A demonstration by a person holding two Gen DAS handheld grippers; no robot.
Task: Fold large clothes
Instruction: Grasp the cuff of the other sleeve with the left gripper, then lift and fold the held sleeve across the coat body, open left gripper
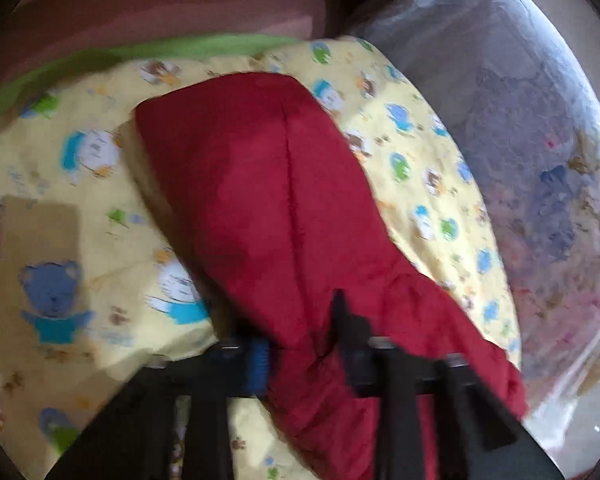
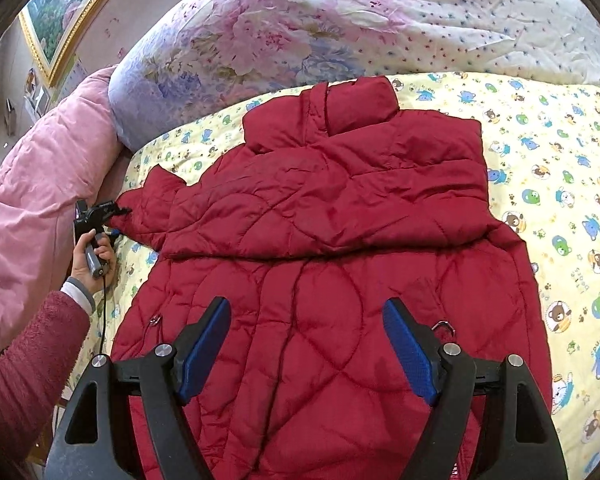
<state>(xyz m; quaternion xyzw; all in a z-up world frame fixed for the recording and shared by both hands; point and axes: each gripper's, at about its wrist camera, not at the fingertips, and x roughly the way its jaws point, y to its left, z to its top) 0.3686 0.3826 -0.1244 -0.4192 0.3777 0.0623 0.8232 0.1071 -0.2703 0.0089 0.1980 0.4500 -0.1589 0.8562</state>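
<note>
Over at the left edge of the bed point(image 2: 548, 168), the left gripper point(image 2: 118, 210) has its fingers pinched tight on the cuff of the sleeve point(image 1: 260, 200), which stretches out across the yellow cartoon-print sheet near the pink quilt point(image 2: 40, 184). The red quilted jacket point(image 2: 324, 264) lies spread flat in the middle of the bed, its collar toward the floral duvet point(image 2: 300, 20) at the far edge. Above its lower half, the right gripper point(image 2: 306, 344) hangs with its blue pads point(image 2: 204, 348) spread wide, holding nothing.
</note>
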